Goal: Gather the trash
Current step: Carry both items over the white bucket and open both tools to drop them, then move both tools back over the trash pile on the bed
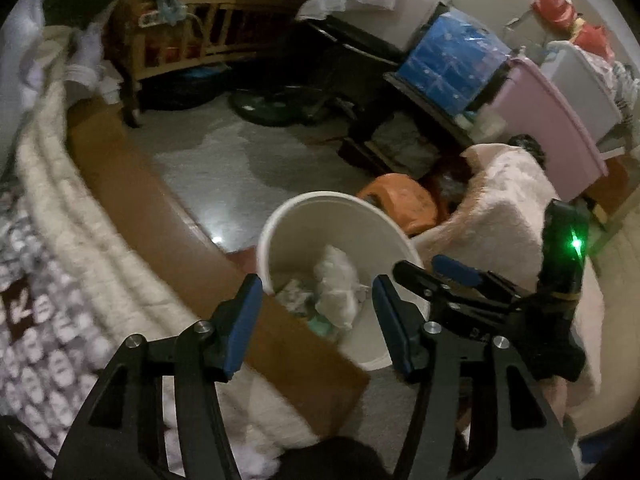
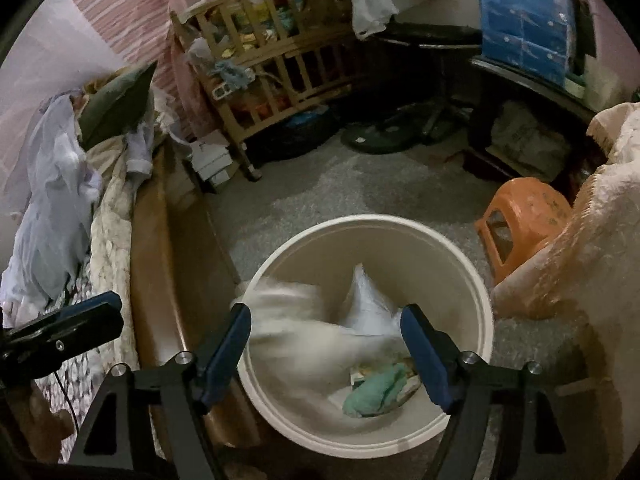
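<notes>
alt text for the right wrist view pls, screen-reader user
The open right gripper hangs over a white bin on the floor, its jaws spread wide and holding nothing. Inside the bin lie a white plastic bag, a green cloth scrap and a motion-blurred pale piece. An orange stool stands to the right, a wooden crib behind.
</notes>
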The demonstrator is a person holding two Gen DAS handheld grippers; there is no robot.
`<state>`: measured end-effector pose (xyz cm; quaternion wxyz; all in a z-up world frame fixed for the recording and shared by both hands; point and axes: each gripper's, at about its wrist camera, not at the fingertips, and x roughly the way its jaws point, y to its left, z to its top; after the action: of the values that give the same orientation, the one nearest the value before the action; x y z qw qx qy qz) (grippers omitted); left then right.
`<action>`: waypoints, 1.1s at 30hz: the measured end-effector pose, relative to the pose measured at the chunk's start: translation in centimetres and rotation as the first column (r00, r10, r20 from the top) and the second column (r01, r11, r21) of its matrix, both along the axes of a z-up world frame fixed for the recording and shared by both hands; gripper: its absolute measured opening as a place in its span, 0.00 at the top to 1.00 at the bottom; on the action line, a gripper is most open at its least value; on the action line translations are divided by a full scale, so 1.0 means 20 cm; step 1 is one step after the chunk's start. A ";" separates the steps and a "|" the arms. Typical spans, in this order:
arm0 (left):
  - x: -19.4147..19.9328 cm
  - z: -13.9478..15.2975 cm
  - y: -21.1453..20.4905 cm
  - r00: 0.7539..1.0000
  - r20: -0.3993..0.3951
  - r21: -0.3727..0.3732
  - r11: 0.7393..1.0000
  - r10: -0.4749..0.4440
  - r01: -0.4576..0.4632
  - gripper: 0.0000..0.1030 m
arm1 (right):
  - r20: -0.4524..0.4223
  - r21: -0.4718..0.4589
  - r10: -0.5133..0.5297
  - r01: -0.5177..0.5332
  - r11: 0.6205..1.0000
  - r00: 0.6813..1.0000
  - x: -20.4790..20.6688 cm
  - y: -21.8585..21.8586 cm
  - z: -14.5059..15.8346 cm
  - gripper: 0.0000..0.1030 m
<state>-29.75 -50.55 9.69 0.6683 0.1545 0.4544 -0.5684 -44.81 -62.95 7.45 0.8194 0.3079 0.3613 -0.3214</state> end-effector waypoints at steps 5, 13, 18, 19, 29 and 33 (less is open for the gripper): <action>0.08 0.00 0.11 0.995 0.051 0.021 0.996 0.083 -0.084 0.46 | 0.000 0.009 0.060 -0.060 0.998 0.998 0.08 0.07 -0.01 0.27; 0.23 -0.01 0.32 0.970 0.136 0.041 0.977 0.202 -0.210 0.46 | 0.006 -0.035 0.149 -0.149 0.988 0.989 0.23 0.23 0.07 0.27; 0.32 0.00 0.47 0.949 0.160 0.041 0.958 0.273 -0.283 0.46 | 0.006 -0.056 0.212 -0.211 0.976 0.977 0.33 0.34 0.14 0.27; 0.34 0.00 0.50 0.943 0.166 0.043 0.953 0.288 -0.298 0.46 | 0.006 -0.059 0.220 -0.219 0.974 0.975 0.35 0.36 0.15 0.27; 0.49 0.06 0.83 0.886 0.224 0.022 0.907 0.406 -0.421 0.46 | 0.027 -0.083 0.334 -0.330 0.940 0.942 0.58 0.59 0.25 0.27; 0.55 0.07 0.95 0.862 0.233 0.017 0.884 0.450 -0.466 0.46 | 0.029 -0.079 0.383 -0.380 0.921 0.923 0.68 0.70 0.26 0.27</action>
<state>-18.83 -31.47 11.14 0.8246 0.1288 0.4209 -0.3555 -31.20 -48.97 12.56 0.8845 0.2089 0.3845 -0.1615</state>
